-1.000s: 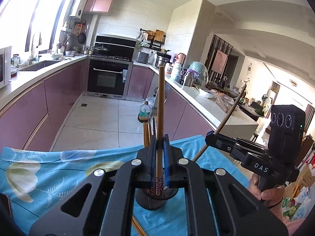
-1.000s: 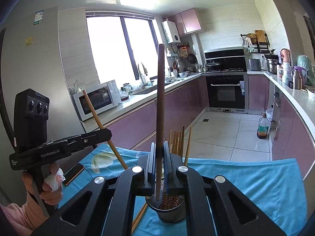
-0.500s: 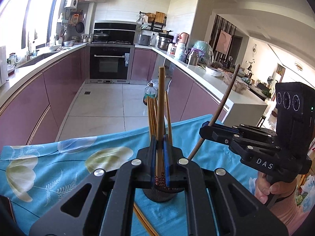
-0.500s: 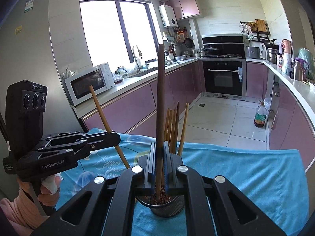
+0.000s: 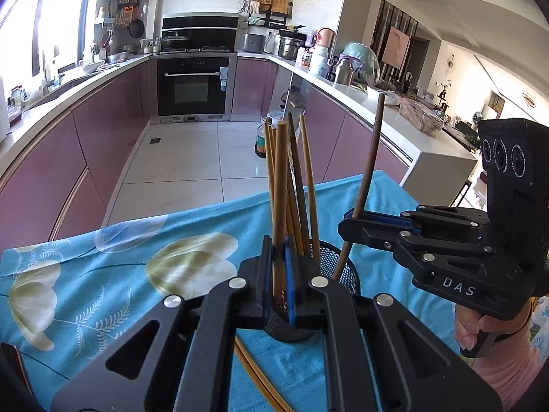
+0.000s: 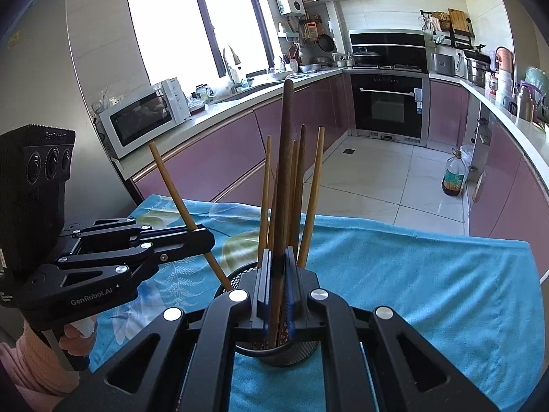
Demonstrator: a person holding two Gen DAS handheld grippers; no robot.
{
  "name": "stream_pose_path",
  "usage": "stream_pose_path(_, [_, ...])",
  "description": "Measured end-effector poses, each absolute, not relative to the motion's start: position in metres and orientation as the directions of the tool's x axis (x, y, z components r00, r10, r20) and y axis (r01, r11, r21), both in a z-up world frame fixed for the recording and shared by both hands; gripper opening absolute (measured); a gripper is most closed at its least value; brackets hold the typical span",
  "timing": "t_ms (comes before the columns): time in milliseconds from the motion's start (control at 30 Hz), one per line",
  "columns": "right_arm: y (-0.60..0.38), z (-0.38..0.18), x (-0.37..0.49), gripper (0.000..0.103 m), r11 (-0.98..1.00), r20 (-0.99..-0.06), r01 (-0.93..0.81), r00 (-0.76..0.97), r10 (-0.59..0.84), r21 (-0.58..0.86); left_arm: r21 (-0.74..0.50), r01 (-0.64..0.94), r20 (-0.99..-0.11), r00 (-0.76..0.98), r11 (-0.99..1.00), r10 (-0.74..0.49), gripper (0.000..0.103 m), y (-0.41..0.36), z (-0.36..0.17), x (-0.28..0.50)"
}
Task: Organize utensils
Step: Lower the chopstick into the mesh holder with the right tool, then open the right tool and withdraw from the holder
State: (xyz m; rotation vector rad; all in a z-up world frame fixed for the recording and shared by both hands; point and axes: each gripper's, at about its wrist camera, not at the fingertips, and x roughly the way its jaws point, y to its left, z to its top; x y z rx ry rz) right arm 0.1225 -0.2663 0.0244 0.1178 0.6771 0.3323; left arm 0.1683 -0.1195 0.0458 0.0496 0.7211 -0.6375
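A black mesh holder [image 5: 343, 271] stands on the blue flowered cloth [image 5: 103, 274] with several chopsticks upright in it. My left gripper [image 5: 278, 254] is shut on a light wooden chopstick [image 5: 279, 189]. That stick stands almost upright, its lower end down inside the holder. My right gripper [image 6: 278, 257] is shut on a dark brown chopstick [image 6: 285, 158], which also reaches into the holder [image 6: 291, 353]. Each view shows the other tool from the side: the right gripper [image 5: 346, 223] pinches the dark stick [image 5: 372, 158], and the left gripper [image 6: 202, 237] pinches the light stick [image 6: 171, 178].
Two loose chopsticks [image 5: 254, 370] lie on the cloth in front of the holder. A dark phone [image 5: 10, 360] sits at the cloth's left edge. Beyond the table's far edge are tiled floor, an oil bottle [image 6: 453, 178] and purple kitchen cabinets.
Both grippers have sunk towards the holder with their chopsticks and tilted further down. The sticks' lower ends now sit deeper in the holder, which shows larger in both views.
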Motion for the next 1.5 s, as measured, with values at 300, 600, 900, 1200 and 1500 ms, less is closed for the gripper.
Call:
stream_pose_path(300, [-0.267,0.023,0.128,0.006,0.942,-0.597,-0.255,0.729,0.336,0.22,-0.17,0.552,-0.636,0.571,0.816,-0.519,0.007,-0.124,0.044,0.179])
stream_pose_path(600, [-0.265,0.022,0.138,0.007,0.942,-0.601,-0.247,0.725,0.336,0.229,-0.179,0.544,-0.655,0.556,0.82,-0.512,0.008,-0.13,0.04,0.192])
stream_pose_path(900, [-0.265,0.018,0.145,0.009,0.94,-0.607,-0.241,0.718,0.34,0.242,-0.185,0.54,-0.666,0.545,0.821,-0.509,0.008,-0.134,0.035,0.2])
stream_pose_path(1200, [-0.262,0.016,0.147,0.009,0.94,-0.61,-0.239,0.716,0.339,0.243,-0.19,0.532,-0.674,0.54,0.825,-0.503,0.008,-0.136,0.031,0.205])
stream_pose_path(1500, [-0.264,0.015,0.141,0.009,0.938,-0.606,-0.244,0.717,0.344,0.245,-0.192,0.523,-0.66,0.557,0.83,-0.504,0.016,-0.13,0.031,0.203])
